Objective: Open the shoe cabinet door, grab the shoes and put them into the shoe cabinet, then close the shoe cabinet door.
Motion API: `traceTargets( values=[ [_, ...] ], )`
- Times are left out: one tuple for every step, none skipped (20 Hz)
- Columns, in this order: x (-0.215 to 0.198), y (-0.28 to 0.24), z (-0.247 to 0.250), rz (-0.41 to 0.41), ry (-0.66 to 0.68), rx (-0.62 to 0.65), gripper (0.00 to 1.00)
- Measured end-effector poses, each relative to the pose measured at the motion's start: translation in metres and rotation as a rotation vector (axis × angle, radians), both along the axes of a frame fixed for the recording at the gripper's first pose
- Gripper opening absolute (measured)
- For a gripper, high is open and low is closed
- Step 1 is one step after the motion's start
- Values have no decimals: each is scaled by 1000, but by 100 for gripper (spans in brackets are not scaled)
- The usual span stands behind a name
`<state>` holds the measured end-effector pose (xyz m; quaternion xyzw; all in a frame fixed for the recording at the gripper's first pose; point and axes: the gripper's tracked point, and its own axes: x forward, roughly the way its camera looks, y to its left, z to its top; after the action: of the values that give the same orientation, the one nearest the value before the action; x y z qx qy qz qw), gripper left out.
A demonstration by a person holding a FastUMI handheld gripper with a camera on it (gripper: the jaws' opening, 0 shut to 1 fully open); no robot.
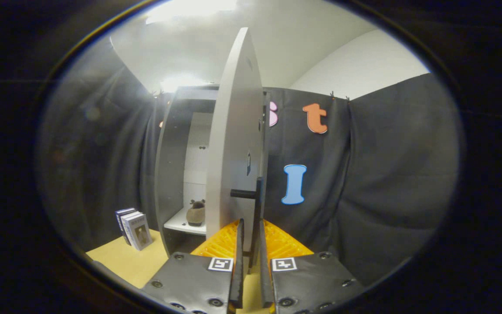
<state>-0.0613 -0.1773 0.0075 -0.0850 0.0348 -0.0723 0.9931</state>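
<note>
Gripper view: the gripper [249, 244] pinches the handle [257, 205] with narrow jaws to swing the door [233, 144], the shoe [196, 213] already shelved.

I am working in a staged booth got up as a bit of a home entryway, not a lived-in room. Black cloth [386, 183] hangs in folds across the left, centre and right of the frame, pinned along its top edge, with plain white wall and ceiling [320, 48] showing above it and glare from lights at the upper centre. In the middle stands a grey shoe cabinet [177, 165] with its door [233, 144] swung open. At the lower left a few books [133, 227] stand on a light wooden tabletop [124, 259].
</note>
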Motion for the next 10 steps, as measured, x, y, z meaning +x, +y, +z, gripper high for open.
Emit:
traceTargets(
  values=[
    [-6,-11,-1,-25,-2,-1,19],
    [-9,-20,-1,-44,-4,8,19],
    [-13,-26,-1,-57,-10,19,18],
    [-16,-38,-1,-76,-12,21,18],
    [-20,-47,0,-95,-14,19,18],
    [-23,-55,0,-113,-15,19,17],
    [-27,-64,0,-131,-17,17,17],
    [-31,-69,1,-132,-19,24,18],
    [-35,-72,1,-141,-21,25,18],
    [-35,-73,-1,-145,-19,22,19]
  ],
)
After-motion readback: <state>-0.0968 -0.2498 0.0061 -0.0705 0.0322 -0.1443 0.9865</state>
